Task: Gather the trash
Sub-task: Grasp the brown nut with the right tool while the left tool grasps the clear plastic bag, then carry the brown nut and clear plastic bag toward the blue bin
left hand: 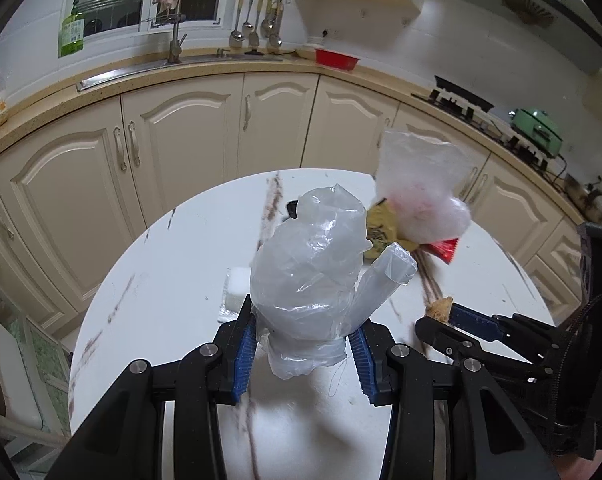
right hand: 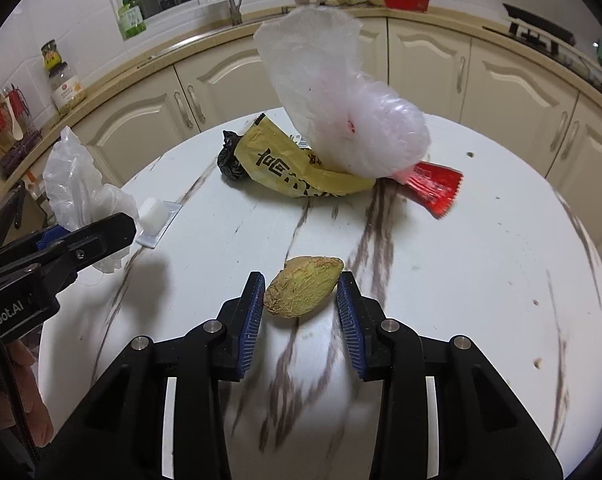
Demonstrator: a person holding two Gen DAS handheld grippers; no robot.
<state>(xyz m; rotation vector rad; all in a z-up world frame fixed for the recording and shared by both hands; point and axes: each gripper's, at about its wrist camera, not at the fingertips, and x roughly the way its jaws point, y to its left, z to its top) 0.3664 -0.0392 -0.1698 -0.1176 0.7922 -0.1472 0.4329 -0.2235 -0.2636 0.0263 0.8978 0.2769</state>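
Left gripper clamped crumpled clear plastic bag, lifted off round marble table. Right gripper narrowed around fibrous mango pit; left pad touching it, right pad seemingly just short, so grip not confirmed. Pit appeared just above tabletop. Ahead of right gripper: yellow wrapper, red wrapper, white plastic bag, black scrap. Advice: close squarely across pit's broad middle, keep pads level; pit likely slippery, may twist out.

crumpled clear bag held, fibrous pit on table
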